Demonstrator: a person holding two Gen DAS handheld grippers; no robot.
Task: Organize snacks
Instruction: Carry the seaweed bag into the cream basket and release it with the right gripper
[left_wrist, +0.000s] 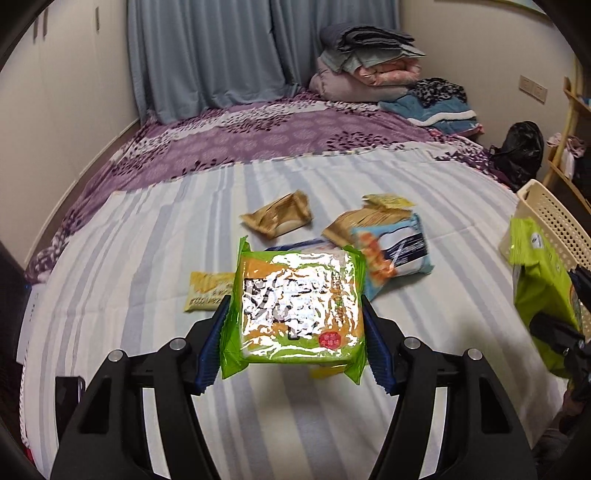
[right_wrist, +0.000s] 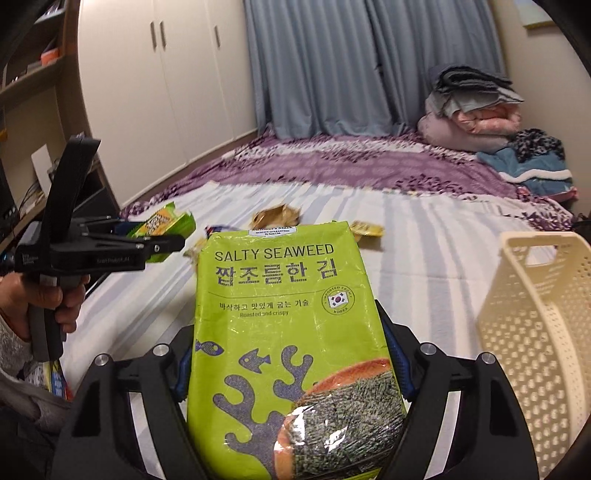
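Note:
My left gripper is shut on a green and orange noodle packet, held above the striped bed; it also shows in the right wrist view at the left. My right gripper is shut on a green salty seaweed bag, seen at the right edge of the left wrist view. A cream perforated basket stands to the right of the seaweed bag. Loose snacks lie on the bed: a brown packet, a blue packet, a yellow packet.
The bed has a striped sheet in front and a purple cover behind. Folded blankets are stacked at the far right corner. A wardrobe and shelves stand to the left.

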